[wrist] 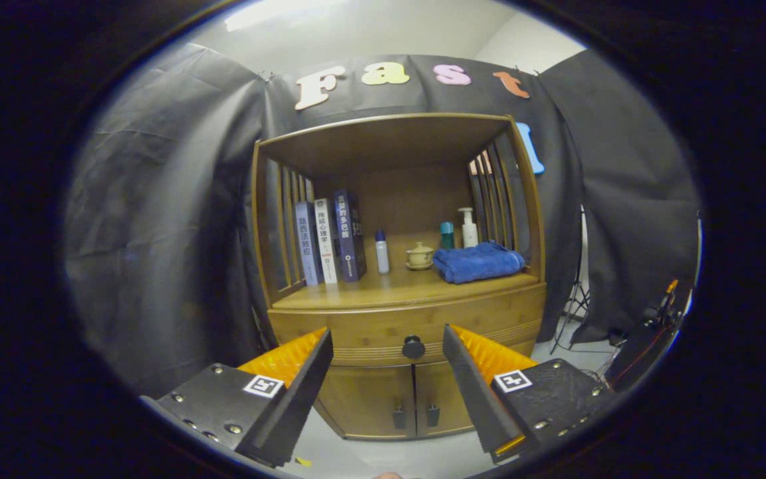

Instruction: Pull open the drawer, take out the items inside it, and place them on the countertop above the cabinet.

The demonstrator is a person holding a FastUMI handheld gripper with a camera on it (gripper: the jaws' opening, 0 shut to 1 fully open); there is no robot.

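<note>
Progress: nothing done yet, by my read. Drawer (383,326) is flush shut in the wooden cabinet (263,219), contents hidden, so pull, unload and placement all remain.

Left to right on the tabletop (356,289) above the drawer: three upright books (327,241) against the left slatted side, a small white bottle (382,253), a lidded tea cup (419,255), a teal bottle (447,235) and a pump bottle (469,227) toward the back, and a folded blue towel (478,261) at the right front corner.

Free room: a bare front strip from the left corner to the towel; probably the best drop zone.

Gripper (387,356) fingers are wide apart, holding nothing, short of the cabinet. Round black knob (413,346) sits between them, slightly right of centre. Straight approach looks open; two lower doors (389,399) hang below the drawer front.
</note>
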